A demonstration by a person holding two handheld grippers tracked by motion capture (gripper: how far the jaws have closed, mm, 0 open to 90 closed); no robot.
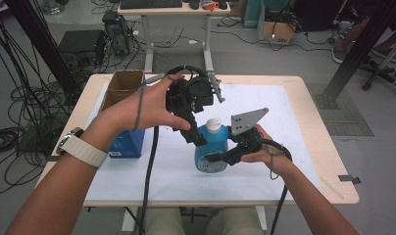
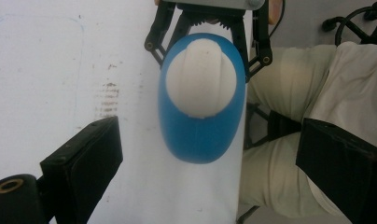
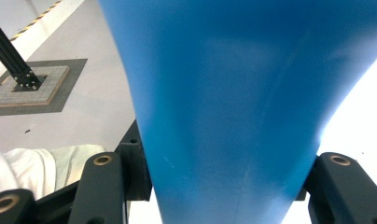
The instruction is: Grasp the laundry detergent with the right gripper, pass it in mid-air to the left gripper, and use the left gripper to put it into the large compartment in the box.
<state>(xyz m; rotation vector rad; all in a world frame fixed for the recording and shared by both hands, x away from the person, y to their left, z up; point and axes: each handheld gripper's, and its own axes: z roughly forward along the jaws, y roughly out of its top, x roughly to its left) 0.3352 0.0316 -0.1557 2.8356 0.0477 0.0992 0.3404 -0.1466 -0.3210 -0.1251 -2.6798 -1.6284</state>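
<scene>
A blue bottle (image 1: 210, 152) with a white cap (image 1: 213, 125) stands upright on the white mat. My right gripper (image 1: 217, 157) comes in from the right and is shut on the bottle's lower body. In the right gripper view the blue bottle (image 3: 233, 102) sits tight between the right gripper (image 3: 224, 191) jaws. My left gripper (image 1: 202, 133) hangs above the bottle and points down at it. In the left gripper view the left gripper (image 2: 210, 177) is open, and the white cap (image 2: 203, 79) lies below and between its jaws, untouched. The right gripper (image 2: 207, 28) clasps the bottle at the top of that view.
An open blue cardboard box (image 1: 125, 105) stands at the table's left, close behind the left hand. The white mat (image 1: 284, 147) covers most of the wooden table (image 1: 328, 161). The person's legs (image 2: 317, 93) are at the table's near edge. A desk and cables lie beyond.
</scene>
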